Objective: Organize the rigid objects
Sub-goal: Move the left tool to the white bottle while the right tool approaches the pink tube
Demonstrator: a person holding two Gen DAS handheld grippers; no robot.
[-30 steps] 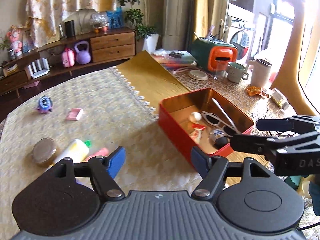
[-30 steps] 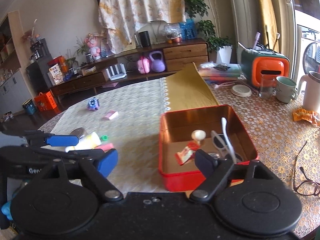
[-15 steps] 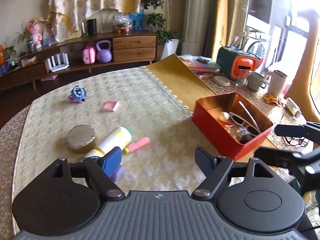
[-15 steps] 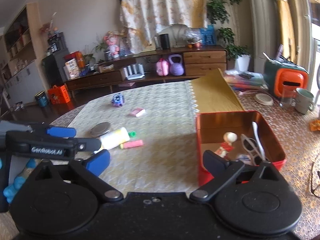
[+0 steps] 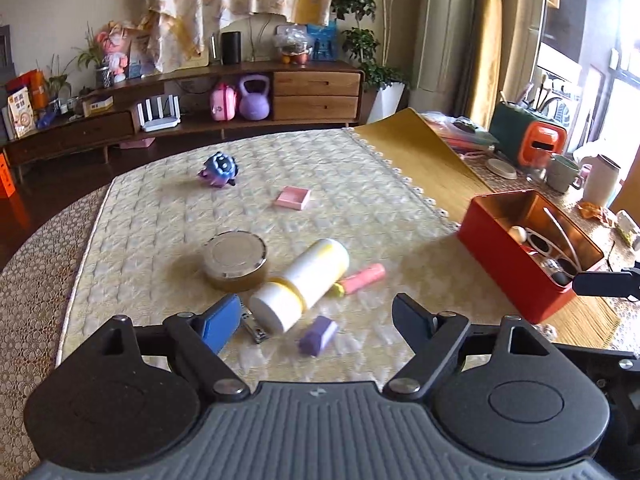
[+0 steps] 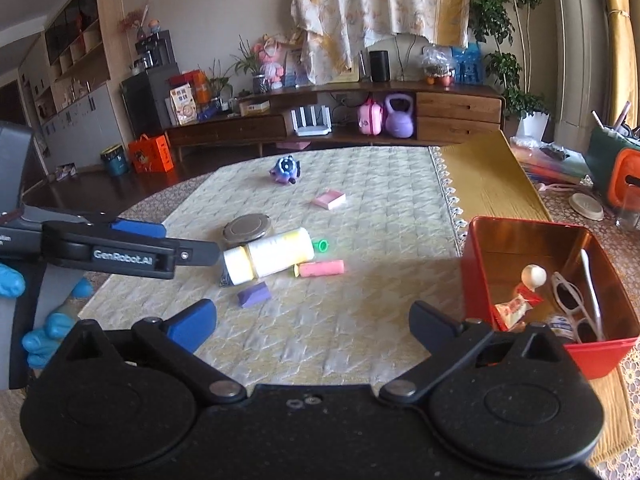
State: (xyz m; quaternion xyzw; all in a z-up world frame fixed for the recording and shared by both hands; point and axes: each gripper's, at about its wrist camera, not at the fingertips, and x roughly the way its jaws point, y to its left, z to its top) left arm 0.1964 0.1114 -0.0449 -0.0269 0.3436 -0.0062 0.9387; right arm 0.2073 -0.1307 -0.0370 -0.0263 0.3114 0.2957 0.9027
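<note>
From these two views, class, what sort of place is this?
Most likely a home living room: a long wooden sideboard with a purple kettlebell, leafy potted plants, and a cloth-covered round table scattered with household bits.

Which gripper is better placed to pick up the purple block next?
Left. The open left gripper points at the purple block, lying just before its fingertips; the open right gripper sits nearer the red box.
</note>
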